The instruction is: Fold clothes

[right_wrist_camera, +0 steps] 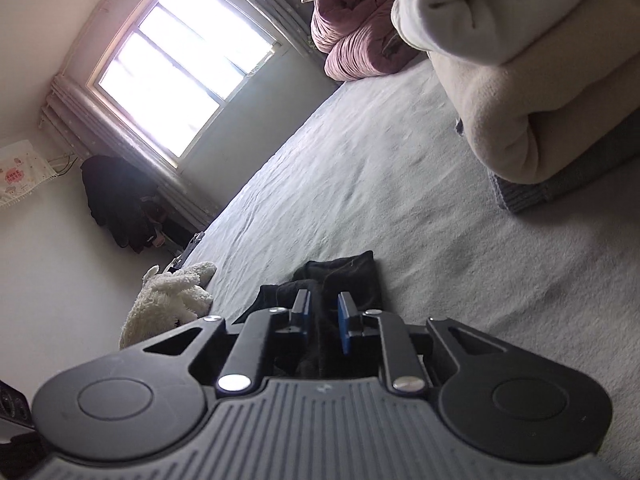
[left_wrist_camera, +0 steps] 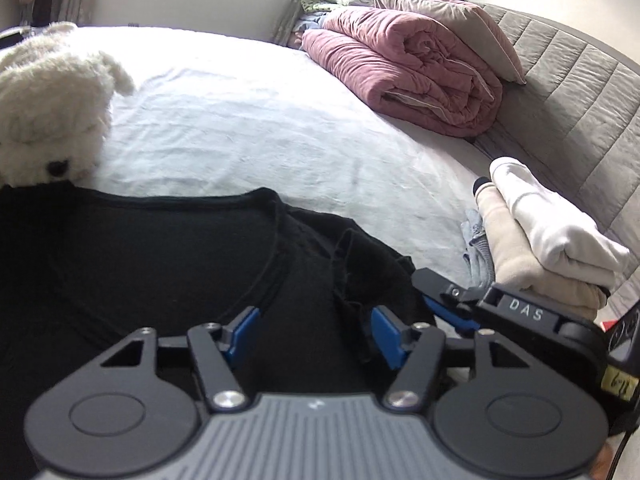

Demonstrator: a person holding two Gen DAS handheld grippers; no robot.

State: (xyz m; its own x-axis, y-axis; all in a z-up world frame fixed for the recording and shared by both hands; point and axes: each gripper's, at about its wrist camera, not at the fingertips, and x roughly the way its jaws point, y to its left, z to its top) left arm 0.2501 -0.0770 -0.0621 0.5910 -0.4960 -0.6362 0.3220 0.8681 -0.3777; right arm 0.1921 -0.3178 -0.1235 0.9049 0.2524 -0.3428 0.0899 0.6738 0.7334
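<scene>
A black garment (left_wrist_camera: 168, 264) lies spread on the white bed sheet (left_wrist_camera: 248, 120). My left gripper (left_wrist_camera: 316, 330) hovers over its near edge with the jaws wide apart and nothing clamped; a fold of black cloth hangs by the right pad. My right gripper (right_wrist_camera: 323, 314) has its jaws nearly together around a bunched fold of the black garment (right_wrist_camera: 340, 276). The right gripper also shows in the left wrist view (left_wrist_camera: 448, 304), at the garment's right edge.
A white plush toy (left_wrist_camera: 48, 108) sits at the garment's far left. A stack of folded cream and white clothes (left_wrist_camera: 548, 236) lies at the right by the grey headboard (left_wrist_camera: 580, 80). A rolled pink quilt (left_wrist_camera: 404, 64) and a pillow lie at the far end.
</scene>
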